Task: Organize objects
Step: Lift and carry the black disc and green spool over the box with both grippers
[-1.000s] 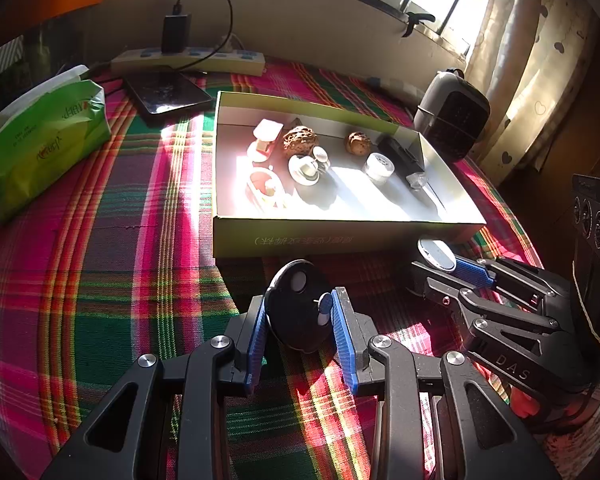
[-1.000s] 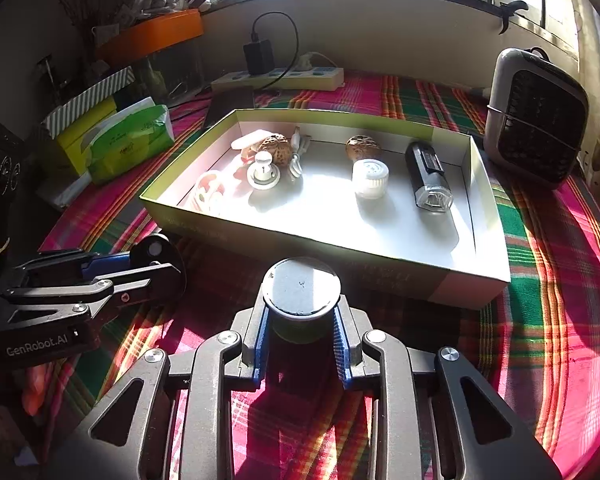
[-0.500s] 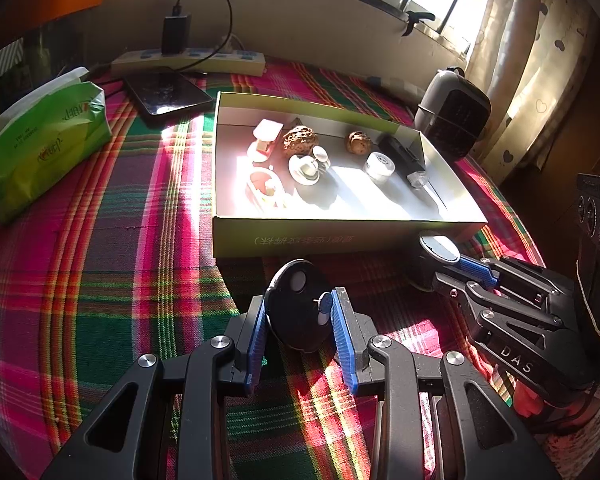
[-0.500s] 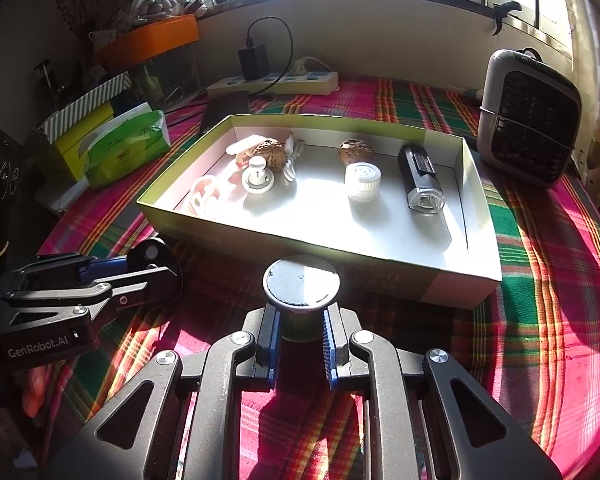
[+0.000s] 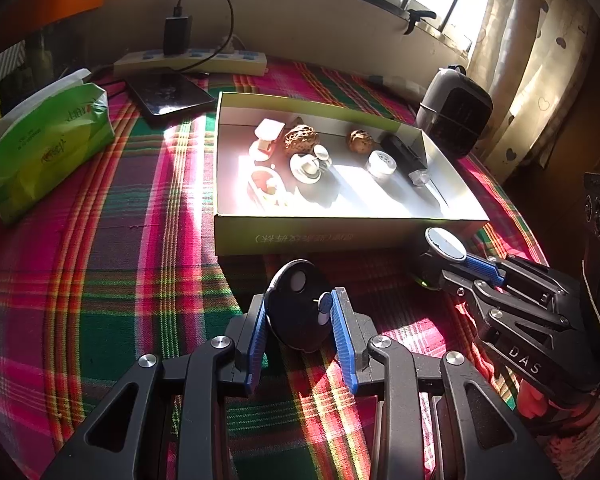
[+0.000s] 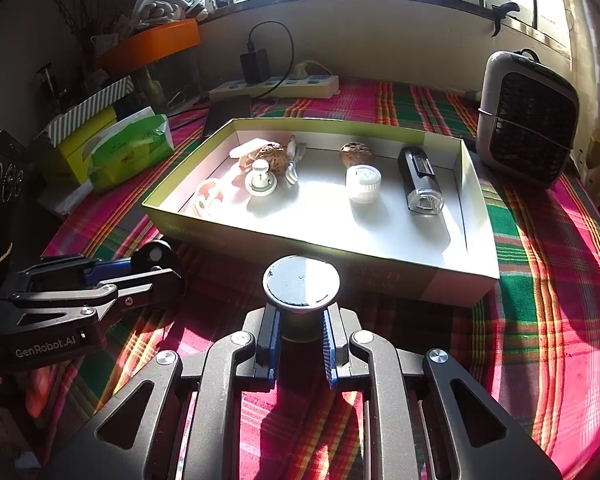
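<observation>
The right claw [image 6: 300, 344] has closed its blue pads onto the round silver-topped dark jar [image 6: 301, 282].

Right gripper [image 6: 300, 336] clamps the small jar [image 6: 301, 286] just in front of the open box [image 6: 384, 268]; left gripper [image 6: 156, 276] grips a black disc [image 6: 156, 258] beside the box's left corner.

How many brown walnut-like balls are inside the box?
2. One brown ball lies at the back left, among the white pieces; the other lies at the back centre, behind the white cap. Clutter may hide more.
</observation>
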{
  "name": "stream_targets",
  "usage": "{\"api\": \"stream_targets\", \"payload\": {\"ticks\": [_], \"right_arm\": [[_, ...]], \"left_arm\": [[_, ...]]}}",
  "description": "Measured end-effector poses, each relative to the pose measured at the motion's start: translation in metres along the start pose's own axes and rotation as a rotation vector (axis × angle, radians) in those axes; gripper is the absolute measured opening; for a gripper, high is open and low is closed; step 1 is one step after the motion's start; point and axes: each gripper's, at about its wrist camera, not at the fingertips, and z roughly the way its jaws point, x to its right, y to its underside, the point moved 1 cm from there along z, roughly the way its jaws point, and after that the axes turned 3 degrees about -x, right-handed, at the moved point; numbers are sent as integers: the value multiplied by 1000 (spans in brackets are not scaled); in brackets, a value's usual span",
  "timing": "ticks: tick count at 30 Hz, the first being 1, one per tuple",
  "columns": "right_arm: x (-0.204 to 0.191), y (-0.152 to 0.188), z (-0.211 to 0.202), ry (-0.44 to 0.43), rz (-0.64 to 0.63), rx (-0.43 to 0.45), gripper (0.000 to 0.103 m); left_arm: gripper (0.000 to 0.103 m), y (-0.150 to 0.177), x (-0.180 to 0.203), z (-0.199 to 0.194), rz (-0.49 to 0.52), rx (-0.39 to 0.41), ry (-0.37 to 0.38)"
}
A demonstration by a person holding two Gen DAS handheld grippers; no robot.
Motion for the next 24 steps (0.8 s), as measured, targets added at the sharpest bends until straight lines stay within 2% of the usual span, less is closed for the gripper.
{"api": "stream_targets", "payload": {"ticks": [11,24], "right_arm": [[-2,-4,-16,-1,3,50,18],[4,-16,-29,9,2,92,18]], "left_arm": [[29,-2,5,-17,37,33,-8],[29,-18,9,-36,78,82,-20]]}}
